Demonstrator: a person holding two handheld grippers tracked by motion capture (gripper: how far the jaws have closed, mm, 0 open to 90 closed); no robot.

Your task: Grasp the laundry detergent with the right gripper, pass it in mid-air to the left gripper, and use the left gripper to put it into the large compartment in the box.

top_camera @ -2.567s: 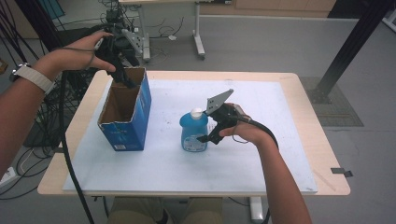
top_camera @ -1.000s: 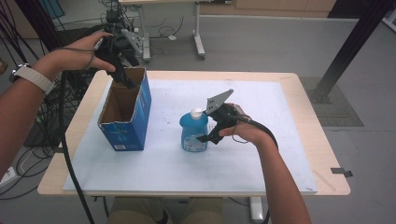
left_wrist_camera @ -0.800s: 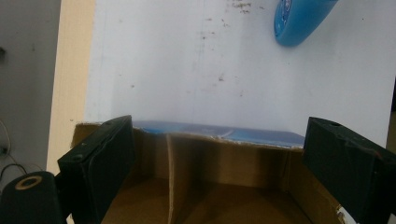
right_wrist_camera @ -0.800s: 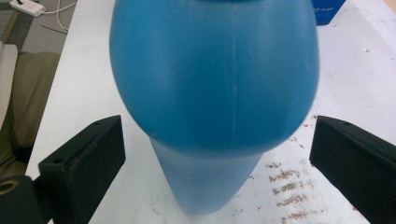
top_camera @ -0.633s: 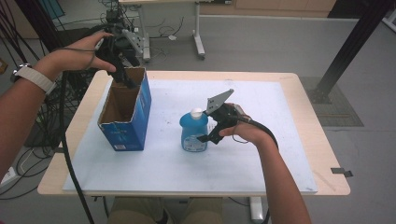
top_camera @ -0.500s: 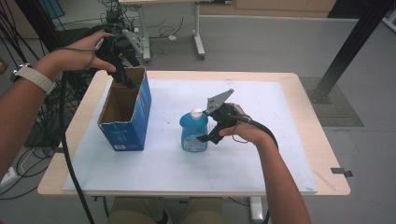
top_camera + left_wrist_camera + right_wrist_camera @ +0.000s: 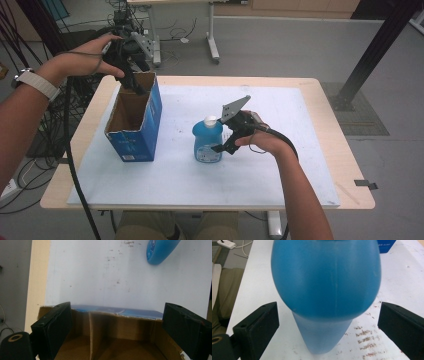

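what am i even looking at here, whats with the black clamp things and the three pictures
A person sits at a table holding a hand-held two-jaw gripper in each hand. The high view looks down from above; the other two pictures come from cameras riding on each gripper. The left gripper hangs open at the far rim of an open blue cardboard box, holding nothing. The right gripper is open with a blue plastic bottle standing between its jaws; its pads are apart from the bottle, so it is not gripped yet.

Wooden table (image 7: 330, 125), white mat (image 7: 280, 165) under box (image 7: 135, 135) and bottle (image 7: 207, 142)
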